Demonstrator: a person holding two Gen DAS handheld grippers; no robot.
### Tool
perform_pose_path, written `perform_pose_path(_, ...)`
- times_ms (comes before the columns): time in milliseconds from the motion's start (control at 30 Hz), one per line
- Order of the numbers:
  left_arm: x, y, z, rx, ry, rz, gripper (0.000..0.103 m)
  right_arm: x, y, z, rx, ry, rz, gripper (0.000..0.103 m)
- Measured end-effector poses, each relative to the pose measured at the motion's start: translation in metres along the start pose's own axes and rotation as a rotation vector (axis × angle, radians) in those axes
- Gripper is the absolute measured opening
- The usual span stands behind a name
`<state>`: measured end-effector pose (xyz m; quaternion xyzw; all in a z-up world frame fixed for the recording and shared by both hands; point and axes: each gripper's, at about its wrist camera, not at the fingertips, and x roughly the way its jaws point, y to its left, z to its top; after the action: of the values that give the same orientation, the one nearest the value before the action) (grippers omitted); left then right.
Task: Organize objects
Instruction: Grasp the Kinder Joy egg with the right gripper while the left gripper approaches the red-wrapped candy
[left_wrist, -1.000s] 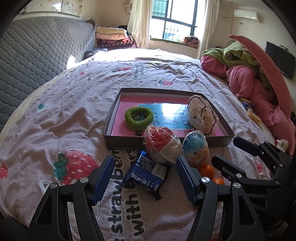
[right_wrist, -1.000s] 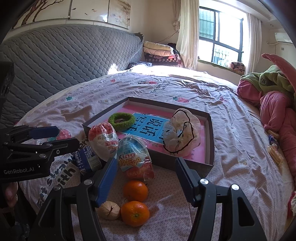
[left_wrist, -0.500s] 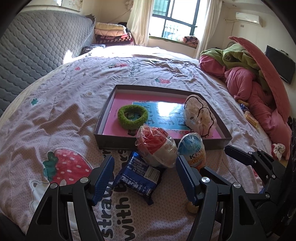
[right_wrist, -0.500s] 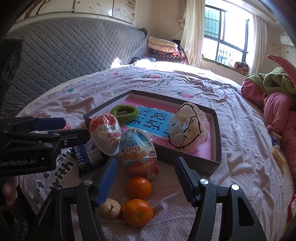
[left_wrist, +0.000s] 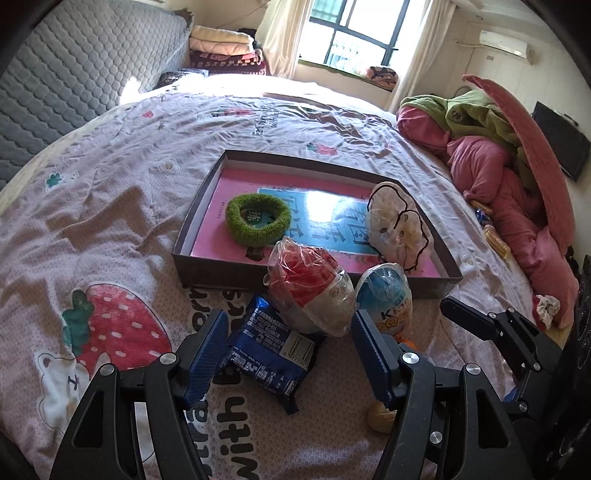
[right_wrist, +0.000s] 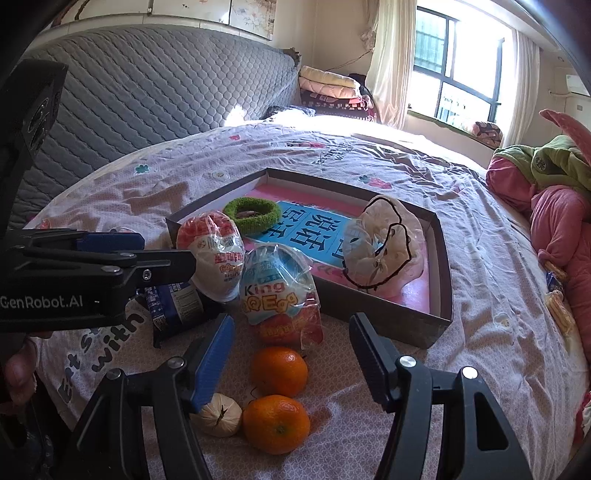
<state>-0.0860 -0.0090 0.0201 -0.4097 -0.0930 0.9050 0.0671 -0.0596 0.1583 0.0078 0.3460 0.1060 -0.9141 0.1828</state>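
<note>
Snacks lay on the bed (left_wrist: 122, 206) just in front of the shallow box (left_wrist: 207, 264): a blue packet (left_wrist: 267, 347), a red-and-white egg (left_wrist: 308, 291) and a blue egg (right_wrist: 275, 286) leaning on its near wall. Two oranges (right_wrist: 279, 371) and a pale garlic bulb (right_wrist: 218, 414) sat nearer still. Inside the box rested a green ring (left_wrist: 258, 218) and a white pouch (left_wrist: 397, 225). The left claw (left_wrist: 290, 356) stood open around the packet, not touching; the right claw (right_wrist: 291, 363) gaped empty over the oranges
</note>
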Motion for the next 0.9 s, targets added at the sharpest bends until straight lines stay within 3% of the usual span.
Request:
perform_pose_path(500, 0.02, 0.007, 0.007, -0.056, 0.043, -0.084, 0.07, 0.013, 0.002, 0.0, -0.009, 0.023, 0.003, 0.064)
perform_pose_path(900, 0.034, 0.008, 0.011, -0.06, 0.064, -0.106, 0.07, 0.025, 0.006, 0.001, -0.024, 0.038, 0.004, 0.064)
